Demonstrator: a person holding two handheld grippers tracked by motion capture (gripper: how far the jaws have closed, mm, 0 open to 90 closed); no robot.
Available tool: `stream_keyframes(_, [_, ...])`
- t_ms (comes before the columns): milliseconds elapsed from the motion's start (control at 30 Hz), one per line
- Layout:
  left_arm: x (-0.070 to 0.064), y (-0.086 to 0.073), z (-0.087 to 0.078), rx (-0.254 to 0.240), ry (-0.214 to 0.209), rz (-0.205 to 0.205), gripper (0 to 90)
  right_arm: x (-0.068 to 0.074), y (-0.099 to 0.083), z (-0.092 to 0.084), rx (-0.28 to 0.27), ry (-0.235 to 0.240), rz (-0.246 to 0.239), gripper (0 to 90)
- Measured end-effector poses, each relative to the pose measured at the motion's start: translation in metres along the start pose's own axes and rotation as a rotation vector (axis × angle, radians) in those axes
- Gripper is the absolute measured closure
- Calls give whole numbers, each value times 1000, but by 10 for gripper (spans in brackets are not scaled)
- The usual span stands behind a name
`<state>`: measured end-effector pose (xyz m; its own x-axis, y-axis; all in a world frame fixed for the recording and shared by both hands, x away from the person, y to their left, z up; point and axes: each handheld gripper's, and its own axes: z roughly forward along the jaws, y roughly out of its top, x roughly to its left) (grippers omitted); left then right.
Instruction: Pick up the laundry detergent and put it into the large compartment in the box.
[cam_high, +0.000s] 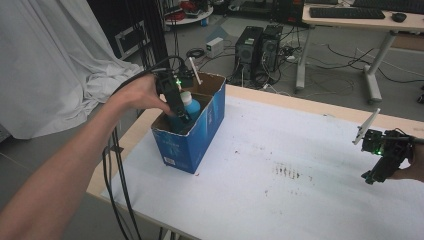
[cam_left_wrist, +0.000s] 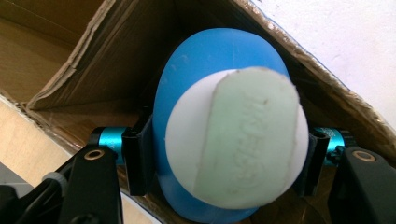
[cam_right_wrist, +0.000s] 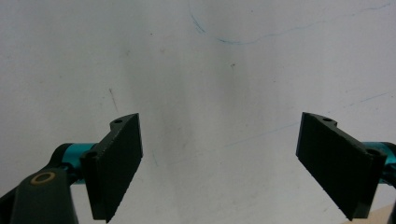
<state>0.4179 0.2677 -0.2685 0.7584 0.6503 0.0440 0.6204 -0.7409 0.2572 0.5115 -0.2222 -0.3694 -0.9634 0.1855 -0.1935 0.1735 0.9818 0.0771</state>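
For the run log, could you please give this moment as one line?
left gripper: shut on blue bottle | inside cardboard box | right gripper: open over table

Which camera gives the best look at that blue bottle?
The left gripper view: the bottle is seen close up from above its white cap, clamped between the left tongs inside the box. The high view shows it small and partly hidden. The right gripper view faces the white tabletop.

Blue bottle (cam_left_wrist: 187, 84) with white cap (cam_left_wrist: 187, 154), blue box (cam_high: 192, 142).
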Motion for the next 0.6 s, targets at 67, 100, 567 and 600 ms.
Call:
stream_keyframes(67, [0, 0, 2, 7, 0, 2, 378, 0, 0, 0, -1, 0, -1, 139])
stream_keyframes(100, [0, -1, 3, 10, -2, 1, 379, 0, 0, 1, 1, 1, -3, 139])
stream_keyframes(567, [3, -3, 10, 0, -15, 13, 378, 0, -1, 2, -1, -1, -4, 139])
stream_keyframes(600, [3, -2, 11, -1, -13, 15, 378, 1, -1, 2, 0, 0, 0, 139])
